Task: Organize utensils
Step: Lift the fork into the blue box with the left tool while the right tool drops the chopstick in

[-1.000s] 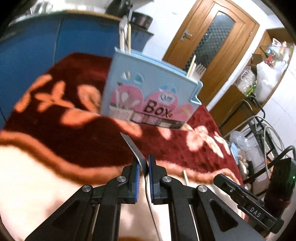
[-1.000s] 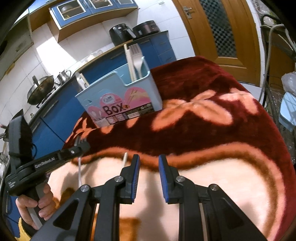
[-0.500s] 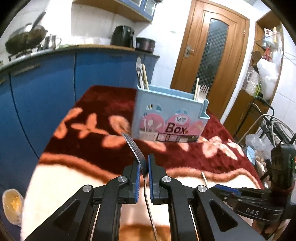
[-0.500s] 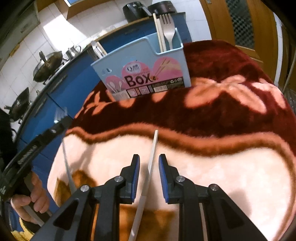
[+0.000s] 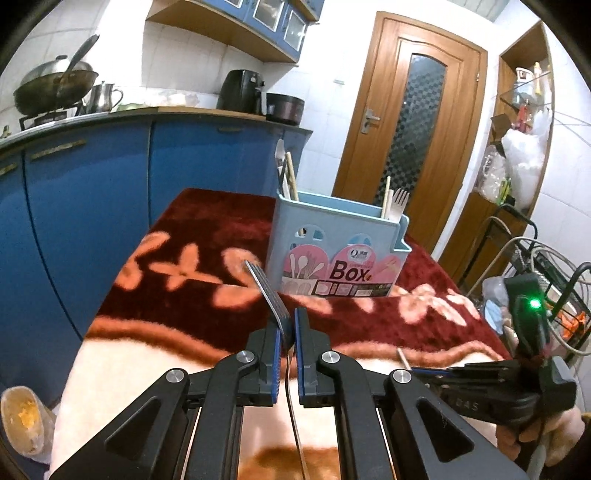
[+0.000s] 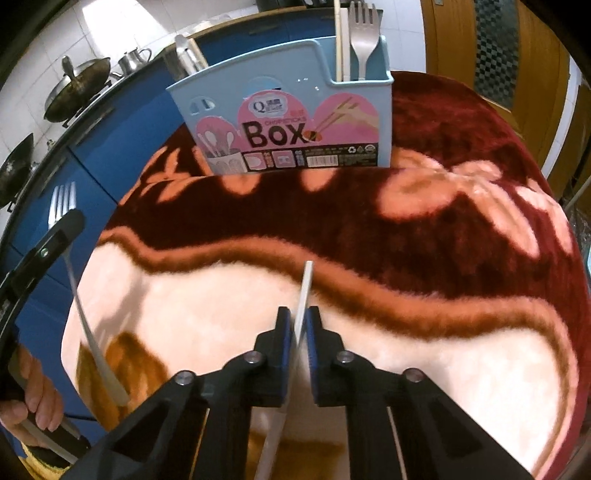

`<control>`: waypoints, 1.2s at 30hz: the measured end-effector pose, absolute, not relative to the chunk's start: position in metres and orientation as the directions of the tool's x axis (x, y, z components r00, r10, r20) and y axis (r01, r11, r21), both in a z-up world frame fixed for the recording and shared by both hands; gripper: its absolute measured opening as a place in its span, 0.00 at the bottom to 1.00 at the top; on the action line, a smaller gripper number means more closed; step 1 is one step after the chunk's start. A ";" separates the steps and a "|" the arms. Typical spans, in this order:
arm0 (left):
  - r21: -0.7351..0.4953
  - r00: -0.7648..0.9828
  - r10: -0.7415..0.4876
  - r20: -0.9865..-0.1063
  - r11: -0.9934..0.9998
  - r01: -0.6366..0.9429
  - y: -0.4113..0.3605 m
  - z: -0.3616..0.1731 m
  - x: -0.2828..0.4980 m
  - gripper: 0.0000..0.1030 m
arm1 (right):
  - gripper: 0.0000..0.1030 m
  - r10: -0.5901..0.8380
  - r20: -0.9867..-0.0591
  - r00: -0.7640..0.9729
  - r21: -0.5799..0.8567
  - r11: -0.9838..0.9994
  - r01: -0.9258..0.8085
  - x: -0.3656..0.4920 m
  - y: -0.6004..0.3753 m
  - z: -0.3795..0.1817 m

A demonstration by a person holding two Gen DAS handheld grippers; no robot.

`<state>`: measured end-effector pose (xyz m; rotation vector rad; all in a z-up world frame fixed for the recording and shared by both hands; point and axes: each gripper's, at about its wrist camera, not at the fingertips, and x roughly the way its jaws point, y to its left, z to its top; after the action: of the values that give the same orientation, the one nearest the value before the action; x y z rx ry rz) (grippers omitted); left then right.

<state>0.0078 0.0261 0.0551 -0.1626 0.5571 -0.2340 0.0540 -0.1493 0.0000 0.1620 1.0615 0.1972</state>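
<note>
A light blue utensil box (image 5: 338, 251) marked "Box" stands on the red floral blanket (image 5: 192, 295); it also shows in the right wrist view (image 6: 295, 122). It holds a fork (image 6: 364, 33), chopsticks and a spoon. My left gripper (image 5: 287, 332) is shut on a metal fork (image 5: 267, 291), tines pointing up toward the box; that fork also shows in the right wrist view (image 6: 62, 206). My right gripper (image 6: 298, 325) is shut on a white chopstick (image 6: 304, 291) lying along the blanket, in front of the box.
Blue kitchen cabinets (image 5: 92, 192) with a wok (image 5: 55, 85) and kettle stand behind and left of the table. A wooden door (image 5: 417, 122) is at the back right. A wire rack (image 5: 546, 266) stands right of the table. The right gripper's body (image 5: 498, 380) lies low right.
My right gripper has dropped toward the blanket and closed on the white chopstick. My left gripper has pulled back and levelled with the fork held.
</note>
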 end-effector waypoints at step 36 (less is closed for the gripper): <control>-0.202 0.917 -0.329 -0.227 0.937 0.286 0.005 0.169 0.067 0.01 | 0.06 0.279 -0.356 0.892 0.361 0.921 -0.144 0.049 -0.194 0.107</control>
<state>0.0665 0.0053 0.1687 -0.1664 0.2617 -0.3175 0.0491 -0.1943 0.1068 0.3343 0.4148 0.2233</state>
